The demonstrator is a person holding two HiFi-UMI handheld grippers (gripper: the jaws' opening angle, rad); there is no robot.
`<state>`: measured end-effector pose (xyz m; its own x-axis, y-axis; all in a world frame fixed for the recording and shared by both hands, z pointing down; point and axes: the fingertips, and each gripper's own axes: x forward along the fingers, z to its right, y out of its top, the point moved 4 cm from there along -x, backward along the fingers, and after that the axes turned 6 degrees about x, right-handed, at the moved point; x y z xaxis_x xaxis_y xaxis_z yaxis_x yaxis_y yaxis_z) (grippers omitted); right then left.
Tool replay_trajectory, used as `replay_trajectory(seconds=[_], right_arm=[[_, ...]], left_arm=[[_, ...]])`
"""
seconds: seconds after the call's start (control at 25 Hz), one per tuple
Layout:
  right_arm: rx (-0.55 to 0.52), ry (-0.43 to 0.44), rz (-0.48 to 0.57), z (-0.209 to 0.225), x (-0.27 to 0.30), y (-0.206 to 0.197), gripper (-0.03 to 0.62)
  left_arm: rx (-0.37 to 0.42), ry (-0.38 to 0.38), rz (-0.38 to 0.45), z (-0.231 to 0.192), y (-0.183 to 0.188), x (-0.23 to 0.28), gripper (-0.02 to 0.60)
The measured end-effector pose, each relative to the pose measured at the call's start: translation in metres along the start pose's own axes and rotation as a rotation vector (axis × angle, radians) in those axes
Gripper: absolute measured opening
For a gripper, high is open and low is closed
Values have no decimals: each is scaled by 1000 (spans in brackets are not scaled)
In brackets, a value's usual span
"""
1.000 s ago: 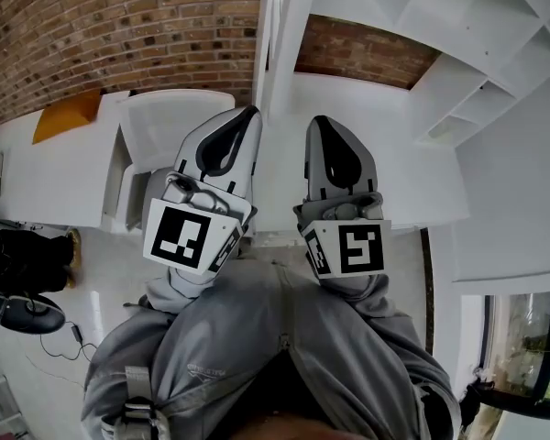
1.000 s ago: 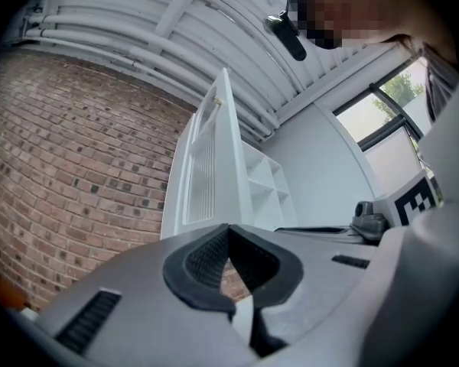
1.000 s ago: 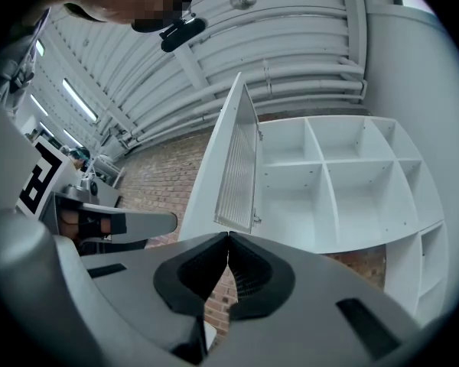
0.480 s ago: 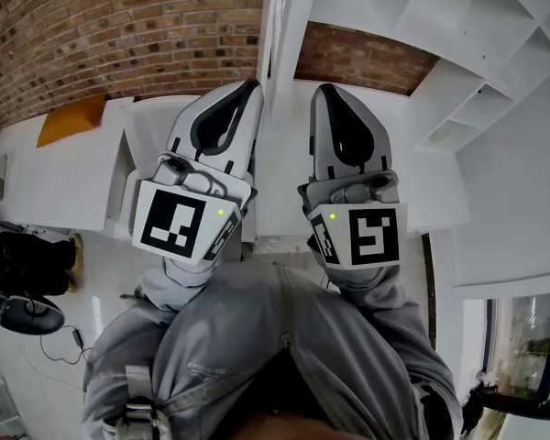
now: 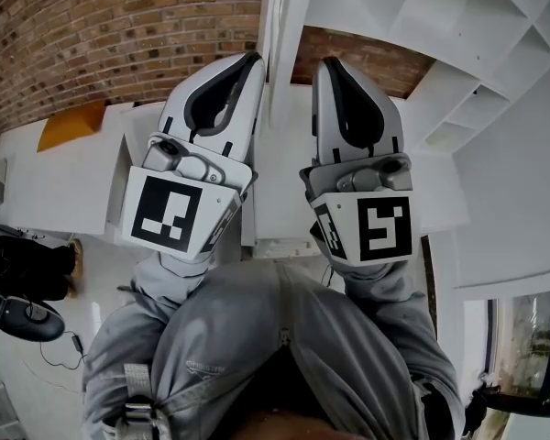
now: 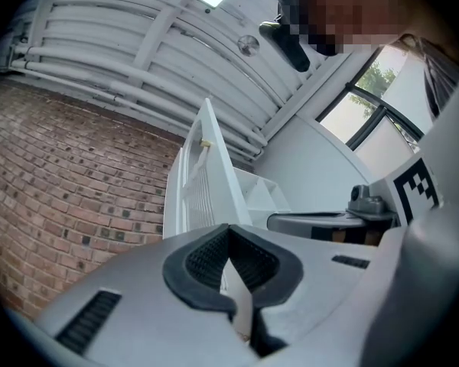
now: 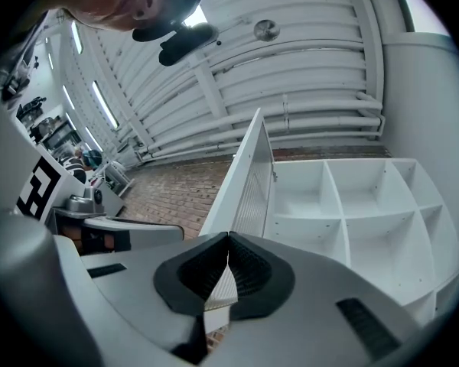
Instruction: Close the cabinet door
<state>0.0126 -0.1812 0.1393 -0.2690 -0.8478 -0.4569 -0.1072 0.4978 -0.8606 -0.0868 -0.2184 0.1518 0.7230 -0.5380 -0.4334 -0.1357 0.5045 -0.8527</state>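
The white cabinet door stands open and shows edge-on between my two grippers. My left gripper is just left of that edge and my right gripper just right of it, both pointing upward. In the left gripper view the left gripper is shut, nothing gripped, with the slatted door beyond its tips. In the right gripper view the right gripper is shut and empty, the door ahead and the open white shelves to its right.
The cabinet's empty white compartments fill the upper right. A brick wall runs behind at the left. A low white unit with an orange piece stands at the left, and dark gear lies on the floor.
Both grippers have risen together toward the door's edge, moving up the head view. Their jaws have stayed shut.
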Motion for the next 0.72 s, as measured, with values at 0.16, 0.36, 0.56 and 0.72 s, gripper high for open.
replay_trajectory(seconds=[0.16,0.36,0.56,0.72], right_arm=[[-15,19,20,-2,7,12,26],[-21,72,20,-8,15,23,29],[22,124,22,-15,24,26,137],[45,137,-40,-17,33,14,166]], left_arm=[[20,-6,17,-4,11,5,5],[13,2,44,-4,20,8,5],[20,8,31,-11,17,7,5],[35,16,23,-19,14,6,5]])
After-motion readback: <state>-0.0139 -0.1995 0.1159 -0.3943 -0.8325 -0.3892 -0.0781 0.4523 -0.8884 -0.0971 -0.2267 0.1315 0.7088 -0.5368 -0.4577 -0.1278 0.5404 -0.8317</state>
